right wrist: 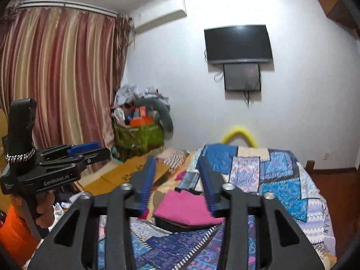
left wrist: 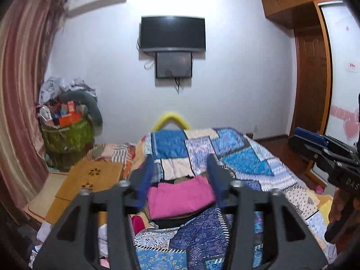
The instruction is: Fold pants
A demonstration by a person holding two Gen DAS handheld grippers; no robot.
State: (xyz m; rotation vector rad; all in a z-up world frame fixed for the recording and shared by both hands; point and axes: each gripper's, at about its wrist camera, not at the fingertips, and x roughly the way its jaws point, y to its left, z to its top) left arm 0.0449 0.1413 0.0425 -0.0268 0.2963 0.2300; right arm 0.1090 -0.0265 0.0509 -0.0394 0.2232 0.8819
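"GenRobot.AI" is printed in white on the black body of the left gripper (right wrist: 90, 150), seen from the right wrist. "DAS", cut off, is lettered on the right gripper (left wrist: 301, 135).

place: home bedroom | bed (left wrist: 258, 168) under patchwork quilt | wall-mounted TV (left wrist: 172, 33) | striped curtains (right wrist: 58, 72) | air conditioner (right wrist: 159, 15) high on wall | wooden wardrobe (left wrist: 299, 6) | overfilled green basket (left wrist: 67, 137)
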